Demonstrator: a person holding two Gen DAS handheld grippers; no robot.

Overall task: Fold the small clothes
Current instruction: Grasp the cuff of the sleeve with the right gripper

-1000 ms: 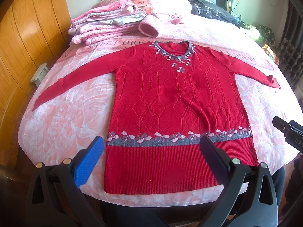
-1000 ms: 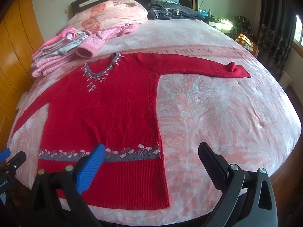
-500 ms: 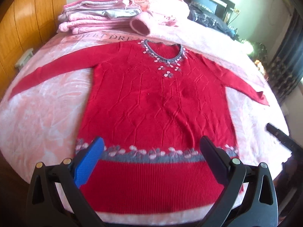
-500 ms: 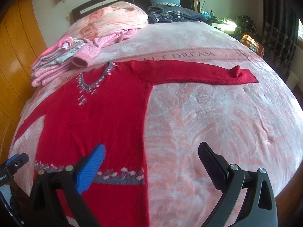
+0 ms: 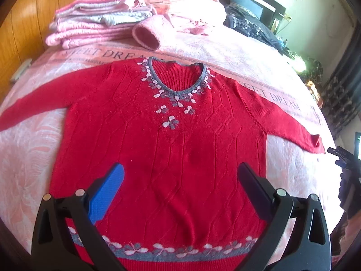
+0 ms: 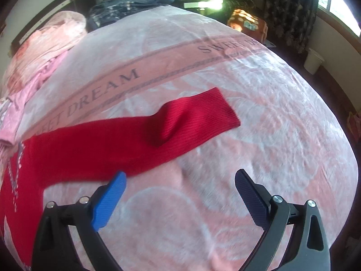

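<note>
A red knit sweater (image 5: 171, 153) with a grey flowered neckline and hem band lies flat on the bed, front up, both sleeves spread out. My left gripper (image 5: 180, 174) hovers open over the sweater's lower body, nothing between its fingers. In the right wrist view the sweater's right sleeve (image 6: 140, 140) stretches across the pink bedspread, its ribbed cuff (image 6: 209, 113) ahead. My right gripper (image 6: 180, 180) is open just in front of that sleeve, its blue finger (image 6: 108, 203) near the sleeve's lower edge. The right gripper's body shows at the edge of the left wrist view (image 5: 347, 171).
A stack of folded pink and grey clothes (image 5: 94, 22) sits at the bed's head on the left, beside a pink pillow (image 5: 180, 2). Dark clothes (image 6: 126, 6) lie near the headboard. A wooden wardrobe (image 5: 27, 36) stands left. The pink bedspread (image 6: 248, 158) is bare right of the sleeve.
Both grippers moved forward over the bed. The left one advanced from the hem to over the sweater's body; the right one swung right and closer to the right sleeve. Both stayed open.
</note>
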